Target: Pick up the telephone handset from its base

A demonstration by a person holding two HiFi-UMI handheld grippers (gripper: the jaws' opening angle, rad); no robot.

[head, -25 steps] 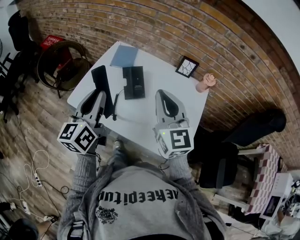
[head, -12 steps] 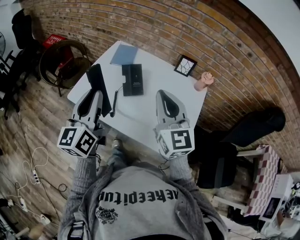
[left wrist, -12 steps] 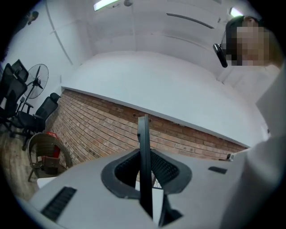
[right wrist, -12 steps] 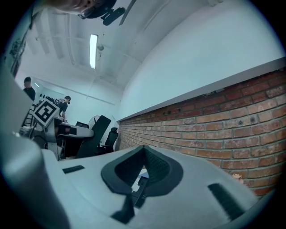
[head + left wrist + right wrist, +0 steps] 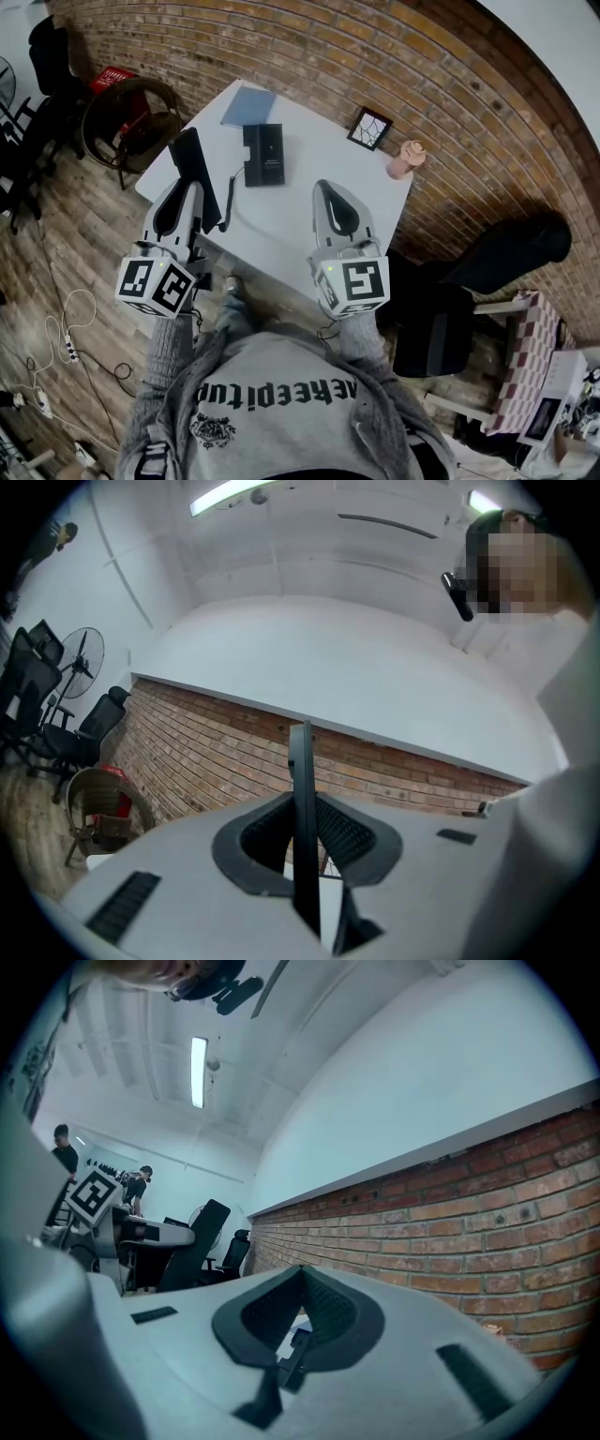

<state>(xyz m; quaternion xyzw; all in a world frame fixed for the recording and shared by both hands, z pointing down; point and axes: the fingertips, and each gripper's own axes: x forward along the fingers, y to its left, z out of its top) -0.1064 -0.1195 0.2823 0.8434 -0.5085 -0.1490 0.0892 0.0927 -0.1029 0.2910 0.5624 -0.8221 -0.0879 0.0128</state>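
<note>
The handset is off its base and sits clamped between the jaws of the left tool; that tool's own view shows it edge-on, a thin black slab standing upright with a pad pressed on each flat face, which looks like a grip chosen to keep it from twisting. It hangs over the desk edge on the outer side of the left tool, with the base ahead of that tool and towards the right one. A dark cord runs from the handset's near end to the base, so I judge any further lift has to leave it slack. The right tool hovers over the desk with its jaws together and nothing between them, apparently just kept clear. Beyond the base lie a blue notebook, and ahead of the right tool a framed picture and a small pink thing
</note>
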